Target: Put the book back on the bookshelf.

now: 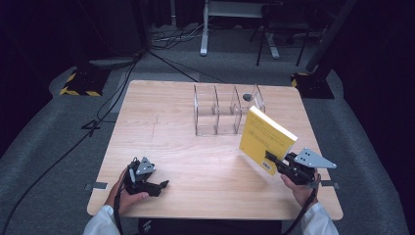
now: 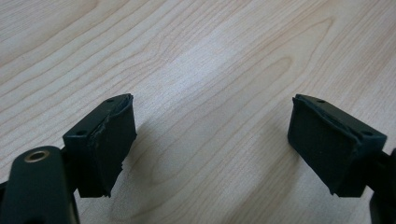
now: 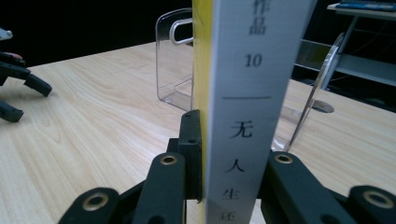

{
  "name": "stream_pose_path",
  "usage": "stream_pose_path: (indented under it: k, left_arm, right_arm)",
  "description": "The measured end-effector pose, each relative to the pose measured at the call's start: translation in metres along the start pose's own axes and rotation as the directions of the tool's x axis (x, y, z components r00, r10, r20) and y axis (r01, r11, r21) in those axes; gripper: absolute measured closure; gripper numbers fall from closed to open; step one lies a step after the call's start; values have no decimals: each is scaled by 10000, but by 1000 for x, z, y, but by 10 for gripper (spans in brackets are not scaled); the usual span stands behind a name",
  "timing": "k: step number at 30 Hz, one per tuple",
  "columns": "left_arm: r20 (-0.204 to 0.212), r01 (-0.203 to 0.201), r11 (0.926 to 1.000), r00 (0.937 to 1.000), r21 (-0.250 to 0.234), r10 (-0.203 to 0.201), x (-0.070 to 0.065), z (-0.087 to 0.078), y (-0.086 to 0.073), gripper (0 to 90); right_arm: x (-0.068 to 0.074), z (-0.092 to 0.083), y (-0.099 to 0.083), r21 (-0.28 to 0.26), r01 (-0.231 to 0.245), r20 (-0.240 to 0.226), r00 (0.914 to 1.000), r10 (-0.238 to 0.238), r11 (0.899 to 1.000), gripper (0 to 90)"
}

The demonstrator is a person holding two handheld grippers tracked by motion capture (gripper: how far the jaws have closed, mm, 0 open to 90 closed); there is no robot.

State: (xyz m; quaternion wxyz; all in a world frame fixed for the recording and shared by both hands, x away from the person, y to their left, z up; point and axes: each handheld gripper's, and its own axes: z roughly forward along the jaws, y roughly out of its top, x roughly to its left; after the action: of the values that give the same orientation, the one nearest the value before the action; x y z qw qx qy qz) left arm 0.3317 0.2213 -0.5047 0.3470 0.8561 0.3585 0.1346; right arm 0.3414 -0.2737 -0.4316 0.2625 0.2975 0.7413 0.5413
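A yellow book (image 1: 266, 138) with a white spine (image 3: 254, 93) is held up off the wooden table (image 1: 186, 147), tilted, at the right. My right gripper (image 1: 274, 161) is shut on the book's lower edge; in the right gripper view its jaws clamp the book from both sides. Just behind the book stands a clear plastic book rack (image 1: 222, 110) with several dividers (image 3: 175, 60). My left gripper (image 1: 164, 185) rests low near the table's front left edge, open. Its two black pads (image 2: 107, 140) stand far apart over bare wood with nothing between them.
A small dark round mark (image 1: 247, 97) lies behind the rack. Beyond the table are a grey floor, cables (image 1: 166, 39) and stand bases (image 1: 80, 83). Bare tabletop stretches left of the rack and between the two hands.
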Motion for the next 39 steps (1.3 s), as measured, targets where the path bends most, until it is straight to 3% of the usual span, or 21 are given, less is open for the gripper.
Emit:
stream_pose_path:
  k: [24,39]
  left_arm:
    - [-4,-2,10000,10000,-2,2,0,0,0,158]
    - [-42,-102,9999,9999,29,102,1,0,0,155]
  right_arm:
    - [-19,-7,22,-694,-240,1118,9932,317,9973,762]
    - [-34,8,39,-856,-433,1529,9866,560,9954,762]
